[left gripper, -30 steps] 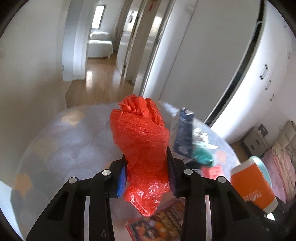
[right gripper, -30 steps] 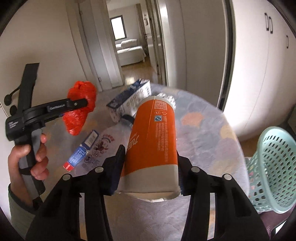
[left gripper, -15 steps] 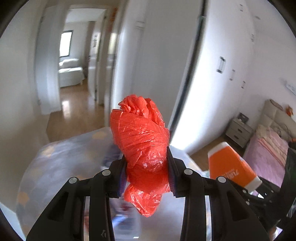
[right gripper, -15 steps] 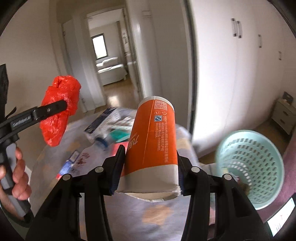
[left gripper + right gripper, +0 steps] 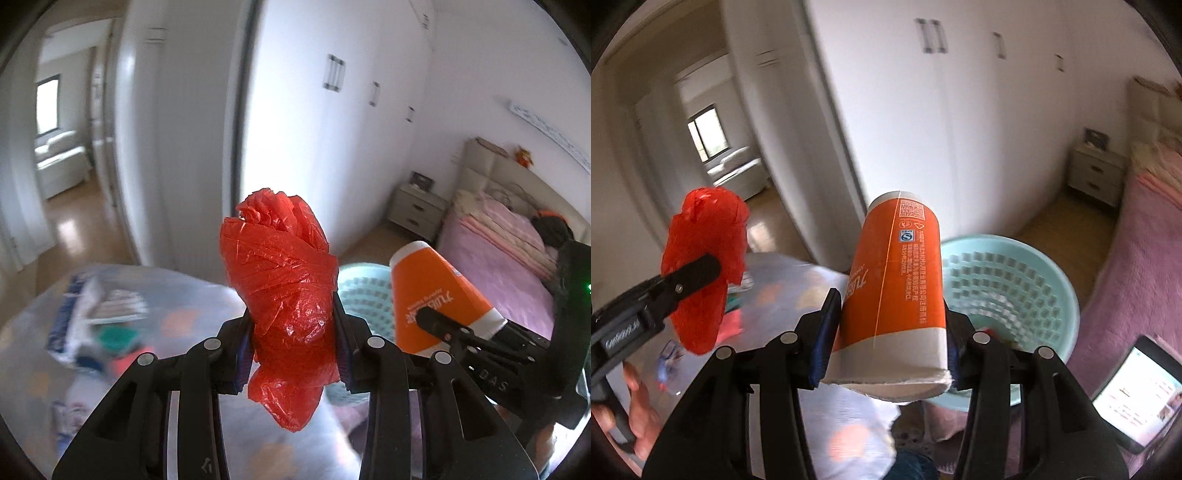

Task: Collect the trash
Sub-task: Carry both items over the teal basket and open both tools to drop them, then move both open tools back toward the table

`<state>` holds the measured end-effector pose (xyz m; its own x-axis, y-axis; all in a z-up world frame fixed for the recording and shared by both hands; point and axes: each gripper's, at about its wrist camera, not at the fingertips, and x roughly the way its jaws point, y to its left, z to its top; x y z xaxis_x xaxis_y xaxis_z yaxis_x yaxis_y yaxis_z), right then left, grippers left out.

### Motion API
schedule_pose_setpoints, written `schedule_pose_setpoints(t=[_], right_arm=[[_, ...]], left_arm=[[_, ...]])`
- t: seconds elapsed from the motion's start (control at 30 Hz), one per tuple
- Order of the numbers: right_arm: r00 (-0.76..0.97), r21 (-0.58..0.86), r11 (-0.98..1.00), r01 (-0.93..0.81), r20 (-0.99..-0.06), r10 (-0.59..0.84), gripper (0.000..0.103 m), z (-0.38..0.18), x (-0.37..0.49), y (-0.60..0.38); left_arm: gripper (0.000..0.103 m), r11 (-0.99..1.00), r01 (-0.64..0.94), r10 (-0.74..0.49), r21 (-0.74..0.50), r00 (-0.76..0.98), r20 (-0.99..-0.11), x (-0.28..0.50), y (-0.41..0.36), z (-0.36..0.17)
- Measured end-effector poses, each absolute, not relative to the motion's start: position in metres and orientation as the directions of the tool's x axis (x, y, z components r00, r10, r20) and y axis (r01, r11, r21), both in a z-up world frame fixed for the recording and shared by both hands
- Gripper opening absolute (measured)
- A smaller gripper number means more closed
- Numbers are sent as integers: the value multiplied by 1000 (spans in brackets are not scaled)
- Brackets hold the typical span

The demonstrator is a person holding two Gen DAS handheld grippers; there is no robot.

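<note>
A crumpled red plastic bag [image 5: 288,295] is being held between the jaws of the left gripper [image 5: 293,350], which are closed tight onto its middle, with the knotted top standing above the pads and a loose tail hanging below. An orange paper cup [image 5: 894,288] is being gripped by the right gripper [image 5: 886,347], whose jaws are set about half apart and are pressing on the cup's sides close to its torn white rim. Both pieces are being carried in the air above the patterned table cover [image 5: 798,288], near the edge that faces the pale green perforated basket [image 5: 1008,280]. The bag is judged to be very light, soft and slippery, so it is best taken around its bunched middle, as it is now. The cup is judged to be light and easily crushed, so a gentle hold across its walls is being called for. The basket is being seen just past the table's edge, with its mouth open and tilted toward the grippers. Open room is being left above it, while a bed with pink covers [image 5: 509,251] and a lit screen [image 5: 1134,391] are lying close on its right. More litter [image 5: 99,317] is being left on the table's far left part.
</note>
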<state>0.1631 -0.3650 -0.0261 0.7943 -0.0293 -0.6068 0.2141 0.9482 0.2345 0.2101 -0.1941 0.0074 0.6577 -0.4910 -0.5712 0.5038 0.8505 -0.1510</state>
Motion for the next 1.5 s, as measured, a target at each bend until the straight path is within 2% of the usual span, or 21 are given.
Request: schedule_pose_setpoints(t=[0.2, 0.4, 0.7, 0.77, 0.9, 1.17, 1.2, 1.3, 1.5], right_arm=[[769, 253, 915, 315, -632, -90, 45, -42, 157, -413], [743, 255, 889, 380, -657, -129, 46, -58, 149, -441], [716, 257, 868, 424, -682, -148, 46, -76, 153, -463], [711, 255, 867, 428, -687, -149, 47, -77, 157, -464], [702, 253, 867, 430, -698, -145, 47, -81, 167, -468], [682, 234, 875, 423, -719, -138, 50, -92, 190, -467], [680, 233, 876, 422, -720, -136, 56, -93, 192, -467], [679, 238, 869, 434, -720, -142, 63, -94, 193, -466], [692, 252, 870, 425, -710, -133, 63, -89, 184, -460]], left_arm=[[35, 799, 577, -541, -168, 568, -621, 222, -253, -16], [35, 774, 611, -540, -164, 504, -674, 239, -297, -53], [36, 757, 630, -533, -174, 440, -722, 259, -331, -93], [38, 757, 630, -531, -175, 436, -727, 262, -333, -97], [55, 766, 618, -530, -176, 452, -717, 267, -334, -100], [58, 785, 591, -528, -185, 481, -700, 266, -314, -88], [60, 789, 585, -528, -189, 487, -696, 265, -311, -86], [60, 796, 571, -532, -202, 498, -685, 264, -294, -79], [64, 805, 552, -541, -218, 532, -651, 252, -267, -58]])
